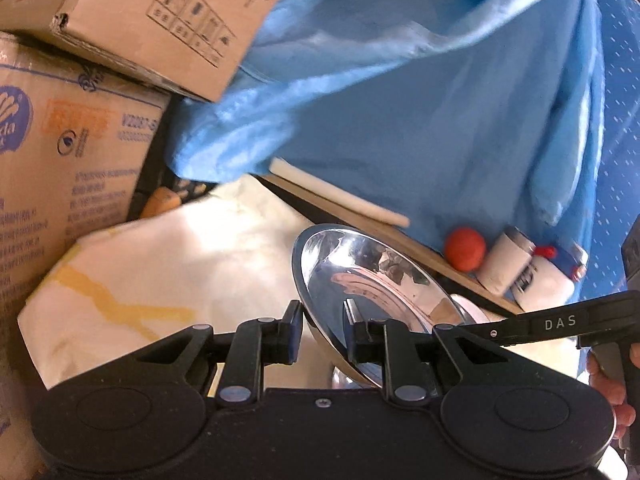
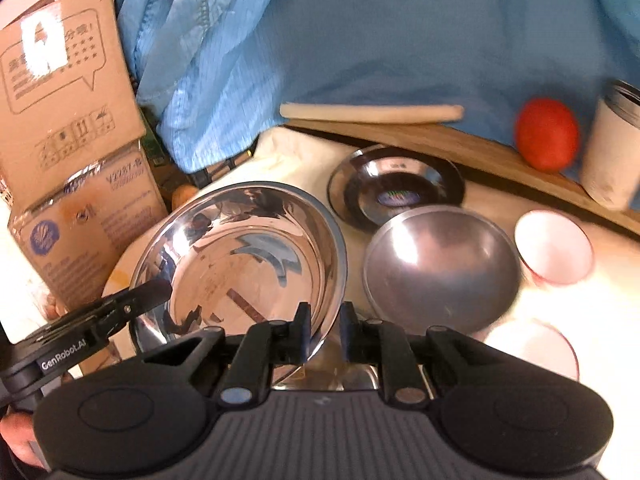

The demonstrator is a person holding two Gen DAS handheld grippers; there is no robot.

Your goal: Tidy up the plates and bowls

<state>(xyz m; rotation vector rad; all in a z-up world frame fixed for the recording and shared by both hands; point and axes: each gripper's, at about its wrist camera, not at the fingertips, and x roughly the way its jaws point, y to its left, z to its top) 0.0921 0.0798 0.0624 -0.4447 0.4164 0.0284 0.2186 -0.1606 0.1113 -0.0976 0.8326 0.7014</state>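
A shiny steel plate (image 2: 240, 264) is held tilted above the table, gripped at opposite rims by both grippers. My right gripper (image 2: 325, 334) is shut on its near rim. My left gripper (image 1: 322, 334) is shut on the other rim of the same plate (image 1: 372, 280), which stands on edge in the left wrist view. On the table behind lie a matte steel bowl (image 2: 440, 268), a shiny steel dish (image 2: 396, 188), and two pink-rimmed white bowls (image 2: 554, 246) (image 2: 532, 346). The left gripper also shows in the right wrist view at the plate's left rim.
Cardboard boxes (image 2: 68, 120) are stacked at the left. A blue garment (image 2: 360, 40) hangs behind. A wooden board (image 2: 460, 144) carries a rolling pin (image 2: 372, 113), a red ball (image 2: 546, 134) and a white can (image 2: 612, 148). A white cloth (image 1: 160, 264) covers the table.
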